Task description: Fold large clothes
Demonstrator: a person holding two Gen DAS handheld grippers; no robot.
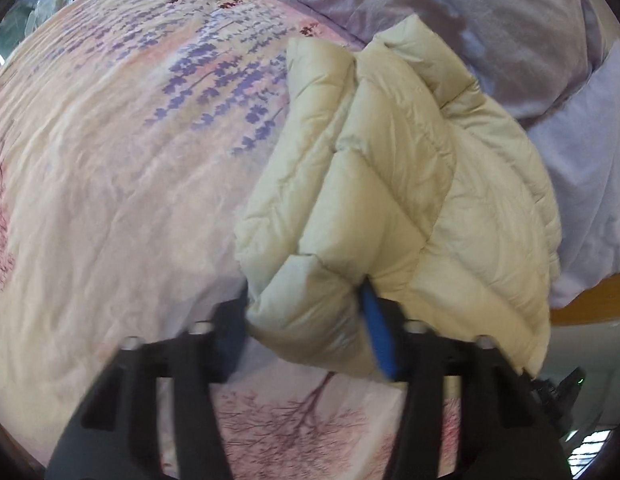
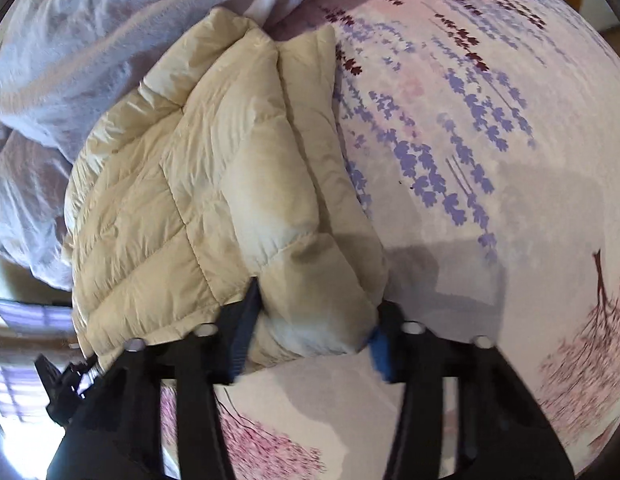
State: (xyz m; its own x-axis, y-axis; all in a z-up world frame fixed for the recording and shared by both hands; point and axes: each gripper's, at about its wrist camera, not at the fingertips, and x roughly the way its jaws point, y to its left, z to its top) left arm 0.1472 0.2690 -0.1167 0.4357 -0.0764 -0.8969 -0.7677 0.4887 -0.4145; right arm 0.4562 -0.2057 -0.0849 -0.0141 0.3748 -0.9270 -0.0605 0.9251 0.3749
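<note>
Both tools grip the cream quilted puffer jacket [image 1: 390, 184]: the left tool [image 1: 310, 320] and right tool [image 2: 314, 320] each clamp a padded fold at its near edge. Its long axis runs away from them across the floral bedsheet [image 1: 110, 200], toward the lilac duvet [image 2: 90, 40].

The near corner of the cream puffer jacket [image 1: 390, 184] covers the tip of the left gripper [image 1: 306, 332]'s left finger; only the blue pad [image 1: 377, 336] on the right shows. On the right gripper [image 2: 310, 332], jacket padding hides most of both pads. Both gripper bodies are cut off by the bottom edges. The jacket's far end merges into the lilac duvet [image 2: 110, 40]. Both views are motion-blurred.
</note>
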